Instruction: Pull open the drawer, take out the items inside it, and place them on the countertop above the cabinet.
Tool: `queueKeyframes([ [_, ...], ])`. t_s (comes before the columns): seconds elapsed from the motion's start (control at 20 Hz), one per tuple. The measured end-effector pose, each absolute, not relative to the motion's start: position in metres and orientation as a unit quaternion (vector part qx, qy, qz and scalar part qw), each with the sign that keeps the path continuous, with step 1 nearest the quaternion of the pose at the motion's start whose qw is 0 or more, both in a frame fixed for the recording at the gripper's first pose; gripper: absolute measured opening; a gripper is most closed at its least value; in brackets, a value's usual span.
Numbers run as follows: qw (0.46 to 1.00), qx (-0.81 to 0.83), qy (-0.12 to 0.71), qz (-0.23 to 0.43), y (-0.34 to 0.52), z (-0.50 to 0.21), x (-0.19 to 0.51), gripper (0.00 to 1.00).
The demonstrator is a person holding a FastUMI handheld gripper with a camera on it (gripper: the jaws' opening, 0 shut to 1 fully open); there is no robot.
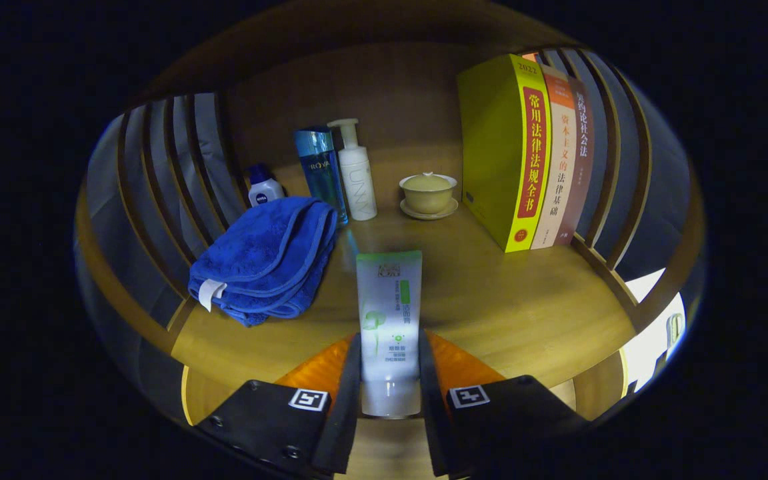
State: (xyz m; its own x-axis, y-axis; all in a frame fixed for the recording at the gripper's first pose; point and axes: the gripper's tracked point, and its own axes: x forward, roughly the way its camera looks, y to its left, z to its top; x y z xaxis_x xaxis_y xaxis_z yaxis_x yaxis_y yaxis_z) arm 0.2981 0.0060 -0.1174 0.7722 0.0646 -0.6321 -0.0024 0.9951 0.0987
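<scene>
My gripper (389, 373) is shut on a white and green tube (389, 313), which sticks out forward between the two fingers. The tube hangs over the front part of the wooden countertop (491, 293); whether its far end touches the wood I cannot tell. To the left of the tube lies a folded blue towel (264, 257).
At the back stand a small white bottle with a blue cap (264, 189), a blue bottle (321, 170), a white pump bottle (357, 173) and a lidded tea cup on a saucer (429, 193). Three upright books (527, 150) stand at the right. Slatted wooden sides enclose the shelf.
</scene>
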Motion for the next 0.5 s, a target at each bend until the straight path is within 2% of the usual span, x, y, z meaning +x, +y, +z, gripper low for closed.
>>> queueKeyframes([
  [0.5,0.941,0.041,0.335,0.012,0.0061,-0.1233,0.3004,0.58],
])
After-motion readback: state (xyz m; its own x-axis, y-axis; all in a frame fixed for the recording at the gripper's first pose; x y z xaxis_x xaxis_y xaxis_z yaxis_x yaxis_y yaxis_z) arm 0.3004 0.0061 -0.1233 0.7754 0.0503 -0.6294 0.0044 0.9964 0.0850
